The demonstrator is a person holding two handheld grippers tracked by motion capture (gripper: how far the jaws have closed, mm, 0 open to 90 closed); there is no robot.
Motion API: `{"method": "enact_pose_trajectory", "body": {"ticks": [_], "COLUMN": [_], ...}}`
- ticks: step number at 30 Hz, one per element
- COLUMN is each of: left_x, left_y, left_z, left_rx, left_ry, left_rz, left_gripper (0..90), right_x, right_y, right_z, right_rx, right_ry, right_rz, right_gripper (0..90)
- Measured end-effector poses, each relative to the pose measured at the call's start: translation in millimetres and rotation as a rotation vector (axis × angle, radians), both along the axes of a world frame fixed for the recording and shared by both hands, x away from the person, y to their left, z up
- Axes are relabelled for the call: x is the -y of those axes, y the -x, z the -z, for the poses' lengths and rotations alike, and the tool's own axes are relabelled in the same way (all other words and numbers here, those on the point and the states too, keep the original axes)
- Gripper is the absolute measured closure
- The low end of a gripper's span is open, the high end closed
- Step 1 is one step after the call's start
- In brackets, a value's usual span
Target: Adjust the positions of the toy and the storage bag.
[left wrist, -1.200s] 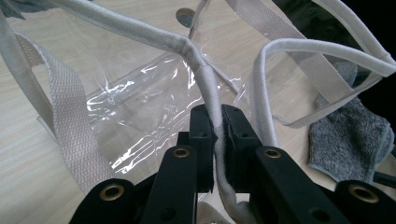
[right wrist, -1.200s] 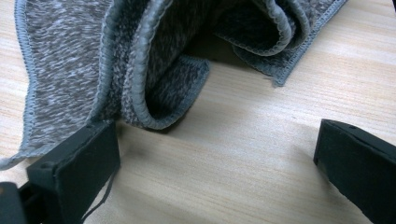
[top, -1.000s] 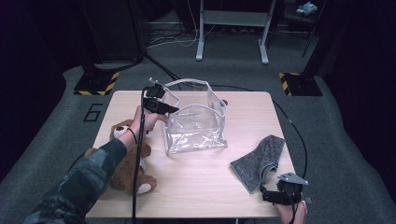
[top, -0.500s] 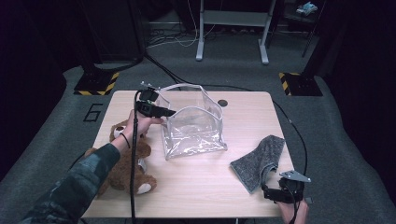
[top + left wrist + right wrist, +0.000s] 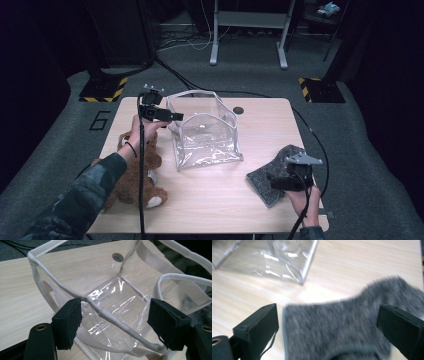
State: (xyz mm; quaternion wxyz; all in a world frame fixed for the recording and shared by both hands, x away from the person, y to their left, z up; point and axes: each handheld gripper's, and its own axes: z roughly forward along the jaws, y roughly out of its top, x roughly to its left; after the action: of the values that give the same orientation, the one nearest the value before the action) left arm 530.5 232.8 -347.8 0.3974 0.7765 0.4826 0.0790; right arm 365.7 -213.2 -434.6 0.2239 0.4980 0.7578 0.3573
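High view: the clear bag (image 5: pixel 205 132) stands mid-desk (image 5: pixel 260 205), left gripper (image 5: pixel 172 117) at its rim; a grey cloth (image 5: pixel 270 180) lies near the right edge.

Left gripper view: the jaws have just been opening, the bag's rim loose between them.

Right gripper view: the right gripper (image 5: pixel 327 322) gapes wide over the cloth, holding nothing.

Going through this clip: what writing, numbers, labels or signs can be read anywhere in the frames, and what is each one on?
"6": a large dark numeral on the grey floor mat, left of the table.
No readable text on the clear bag, the teddy bear or the grey cloth.
The yellow-and-black striped markings on the floor bases carry no words.
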Motion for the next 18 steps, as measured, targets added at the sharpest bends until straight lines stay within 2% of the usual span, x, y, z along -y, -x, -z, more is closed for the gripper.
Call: {"method": "enact_pose_trajectory", "body": {"ticks": [1, 5, 8, 10, 11, 13, 18], "left_x": [0.0, -2.1, -4.5, -5.6, -5.4, -5.4, -5.6], "left_y": [-2.7, -7.8, -12.4, -13.3, -13.5, -13.7, -15.7], "left_z": [1.2, 4.1, 9.7, 11.0, 12.0, 13.2, 15.3], "left_rx": [-0.001, -0.011, -0.038, -0.044, -0.044, -0.046, -0.048], "left_ry": [-0.025, -0.042, -0.038, -0.036, -0.038, -0.04, -0.044], "left_rz": [-0.013, -0.031, -0.04, -0.037, -0.038, -0.037, -0.027], "left_gripper": [26.2, 27.8, 31.2, 31.3, 32.0, 33.0, 36.8], "right_x": [-6.1, -14.4, -27.8, -30.0, -34.1, -40.3, -57.9], "right_y": [-11.3, -26.6, -46.9, -50.6, -56.4, -64.5, -87.6], "right_z": [-5.9, -14.3, -31.6, -34.9, -40.2, -47.8, -70.6], "right_rx": [-0.005, -0.012, 0.004, 0.005, 0.007, 0.016, 0.032], "right_ry": [0.001, -0.016, -0.044, -0.05, -0.07, -0.074, -0.124], "right_rz": [-0.017, -0.032, -0.062, -0.069, -0.073, -0.084, -0.108], "right_gripper": [4.9, 5.4, 7.3, 7.4, 7.7, 8.4, 12.6]}}
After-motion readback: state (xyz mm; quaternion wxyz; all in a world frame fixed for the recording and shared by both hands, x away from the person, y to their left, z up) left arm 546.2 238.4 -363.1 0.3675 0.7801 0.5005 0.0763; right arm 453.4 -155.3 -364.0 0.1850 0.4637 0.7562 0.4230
